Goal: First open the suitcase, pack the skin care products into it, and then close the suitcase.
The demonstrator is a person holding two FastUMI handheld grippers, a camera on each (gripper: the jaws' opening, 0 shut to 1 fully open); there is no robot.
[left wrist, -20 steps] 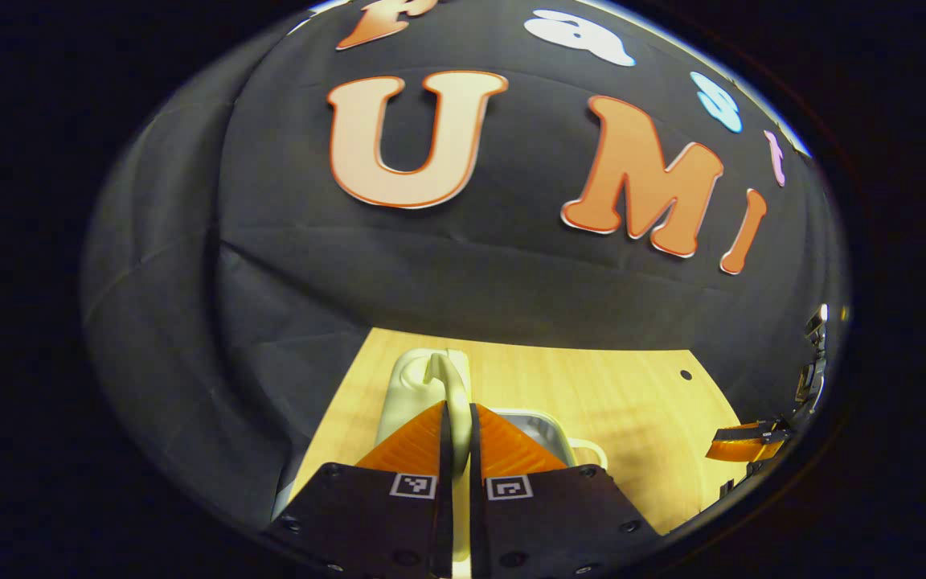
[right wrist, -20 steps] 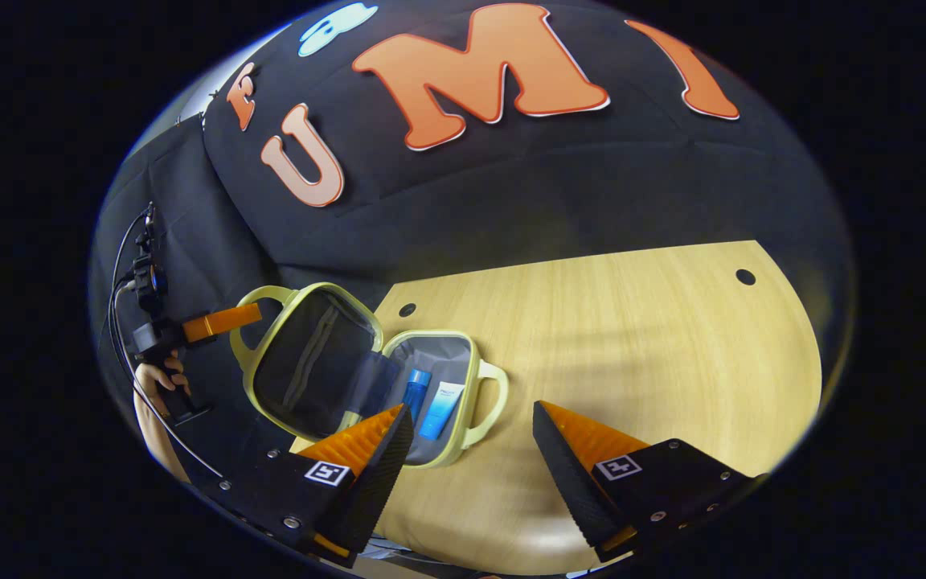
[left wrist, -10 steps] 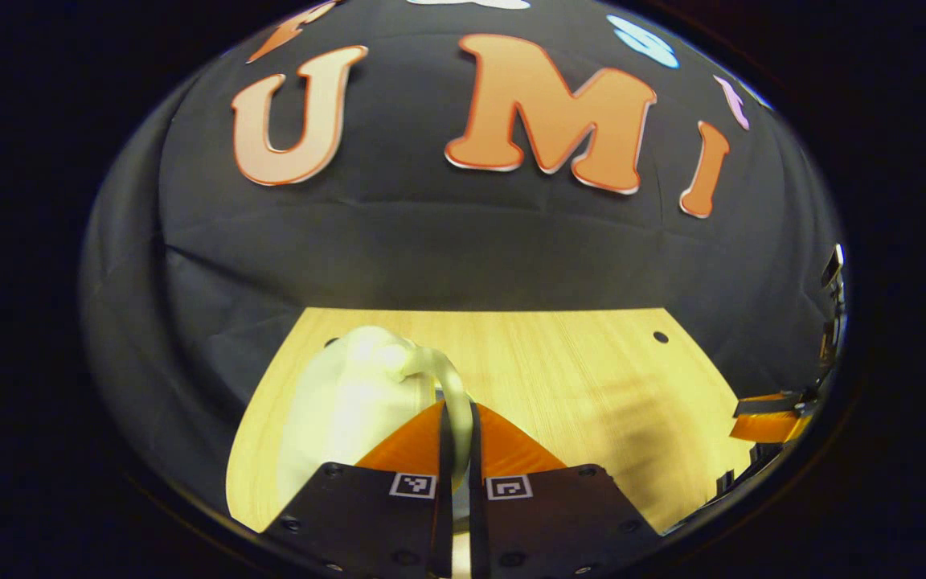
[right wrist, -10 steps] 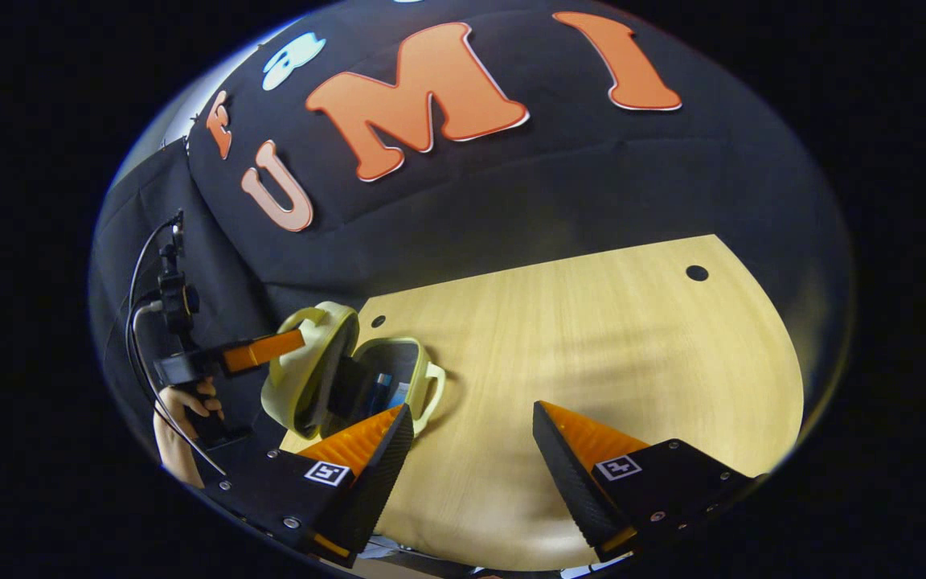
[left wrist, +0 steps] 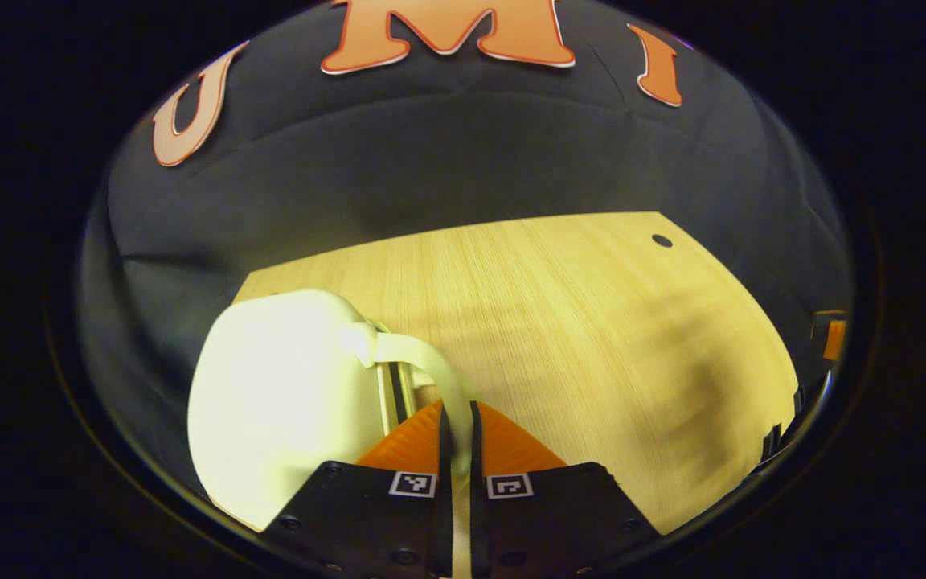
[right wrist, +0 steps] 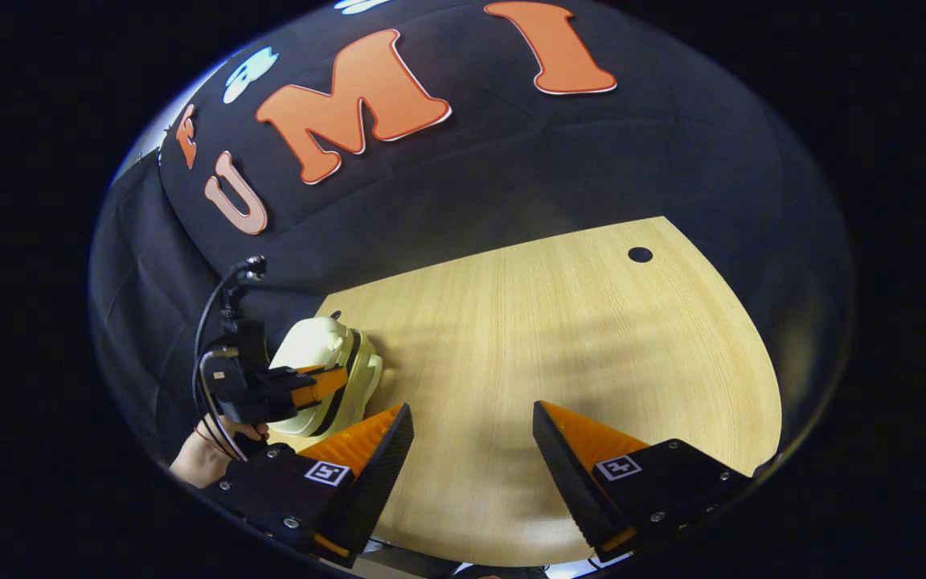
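At table's [left wrist: 592, 322] near-left corner, suitcase [left wrist: 286, 394] lid down on base, seam nearly shut. Left gripper [left wrist: 455, 426] pinching lid handle [left wrist: 431, 370], directly above seam. Right gripper [right wrist: 471, 442] spread wide, well right of suitcase, holding nothing. Left nearer for final press.

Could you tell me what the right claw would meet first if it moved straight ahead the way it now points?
Probably nothing at first: ahead of the open right claw lies bare wooden table, then the black cloth wall. The suitcase sits off to its left.
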